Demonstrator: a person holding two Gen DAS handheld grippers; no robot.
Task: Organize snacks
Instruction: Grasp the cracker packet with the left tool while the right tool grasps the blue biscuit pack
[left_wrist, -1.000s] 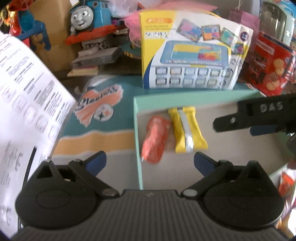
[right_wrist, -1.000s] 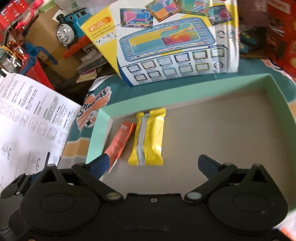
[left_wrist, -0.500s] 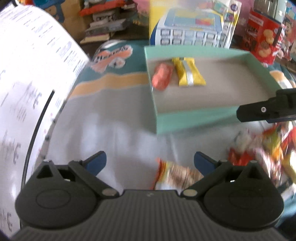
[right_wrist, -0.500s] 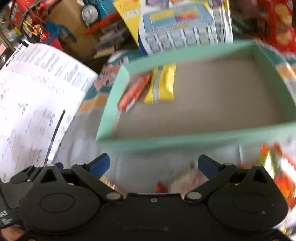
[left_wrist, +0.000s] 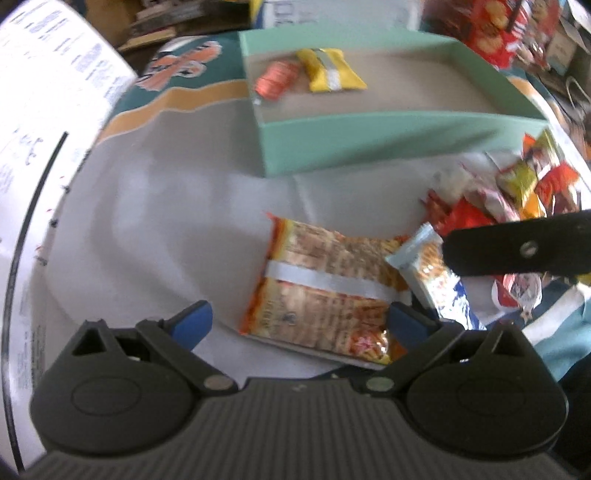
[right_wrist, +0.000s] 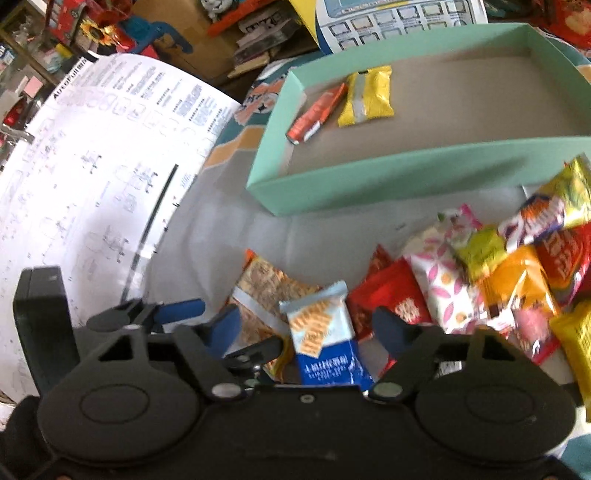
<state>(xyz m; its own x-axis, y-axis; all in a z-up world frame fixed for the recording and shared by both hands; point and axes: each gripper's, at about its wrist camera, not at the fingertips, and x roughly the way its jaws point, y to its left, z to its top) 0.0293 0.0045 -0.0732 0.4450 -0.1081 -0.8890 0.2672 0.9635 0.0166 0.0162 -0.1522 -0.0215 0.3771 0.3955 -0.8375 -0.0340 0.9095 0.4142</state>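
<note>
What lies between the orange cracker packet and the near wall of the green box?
Only bare grey cloth. The left wrist view shows nothing between the orange cracker packet and the near wall of the green box; the right wrist view agrees.

Bright daylight; soft motion blur; fisheye bending at edges; washed highlights

Our two black handheld grippers, blue at the tips

We see the left gripper (left_wrist: 297, 321) and right gripper (right_wrist: 304, 326) share ribbed grey-black bodies, round black pivot housings, silver screws and blue fingertips (left_wrist: 190, 319).
</note>
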